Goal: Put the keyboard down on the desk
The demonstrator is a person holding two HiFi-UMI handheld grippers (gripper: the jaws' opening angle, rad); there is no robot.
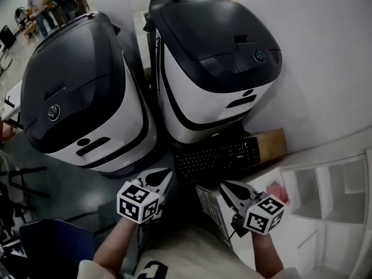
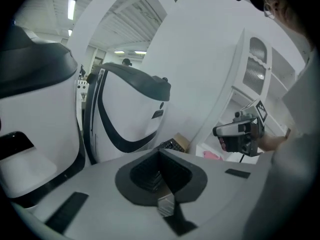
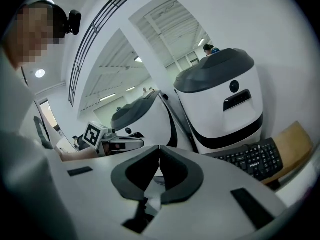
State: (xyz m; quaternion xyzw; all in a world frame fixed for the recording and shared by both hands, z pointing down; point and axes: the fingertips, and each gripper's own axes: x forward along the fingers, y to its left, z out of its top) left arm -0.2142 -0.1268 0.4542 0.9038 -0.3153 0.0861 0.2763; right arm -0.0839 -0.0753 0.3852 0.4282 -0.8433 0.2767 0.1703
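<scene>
Beside the white machine (image 1: 200, 106), the keyboard (image 1: 218, 157) seemingly overlies a wooden board (image 1: 272, 145).

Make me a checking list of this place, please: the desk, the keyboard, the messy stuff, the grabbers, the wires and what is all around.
Surface: a wooden board shows at the keyboard's right end; little else of the surface can be seen.
Job's things: black keyboard lies flat at the foot of the right machine; nothing is holding it.
Clutter: a small pink thing, too small to identify.
Grippers: left gripper and right gripper are both shut, empty and short of the keyboard.
Cables: a thin black lead hangs from the right gripper; none seen on the keyboard.
Surroundings: two big white-and-black machines, a white shelf unit, people far off.
</scene>
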